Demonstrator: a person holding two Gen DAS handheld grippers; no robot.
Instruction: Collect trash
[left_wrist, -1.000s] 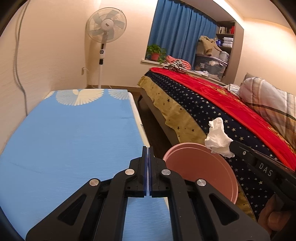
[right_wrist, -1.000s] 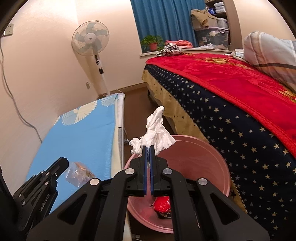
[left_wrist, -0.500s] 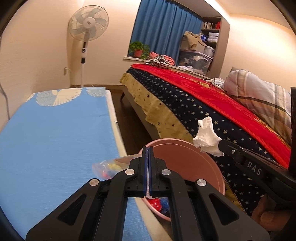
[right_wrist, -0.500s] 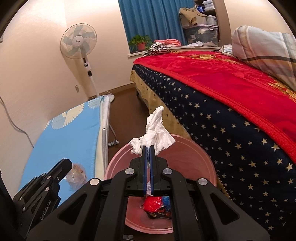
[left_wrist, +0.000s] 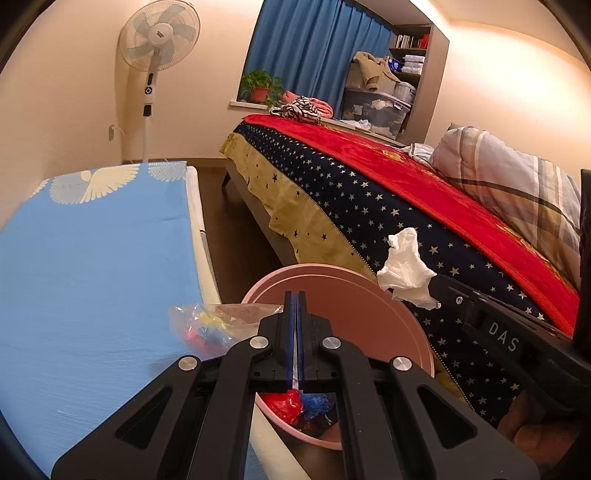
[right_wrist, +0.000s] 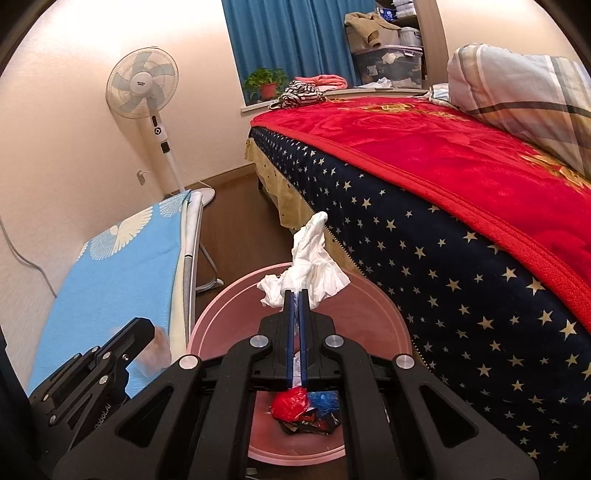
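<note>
A: State of the right gripper (right_wrist: 296, 295)?

B: Jaws fully closed on a crumpled white tissue (right_wrist: 310, 266), which sticks up from the fingertips. The tissue now hangs over the mouth of the pink bin (right_wrist: 384, 317). A second ago the bin sat lower and further right in the right wrist view; it is now centred under the fingers, so the carry is all but complete.

A: And the left gripper (left_wrist: 295, 297)?

B: Jaws closed. A clear plastic bag with coloured scraps (left_wrist: 207, 325) lies just left of the fingers at the edge of the blue counter (left_wrist: 92, 258). The left wrist view does not show whether the pads pinch any of it. That bag was out of the left view a second ago; the view has since swung toward the bin.

A: Contents of the bin?

B: Red, blue and dark wrappers (right_wrist: 303, 406) at the bottom. The bin stands on the floor between the counter and the bed (right_wrist: 443, 229).

A: Consequence for the task?

B: The tissue is in place for release. Judgement: opening the right jaws should drop it inside. The bag is likely next and needs a confirmed grip first.
</note>
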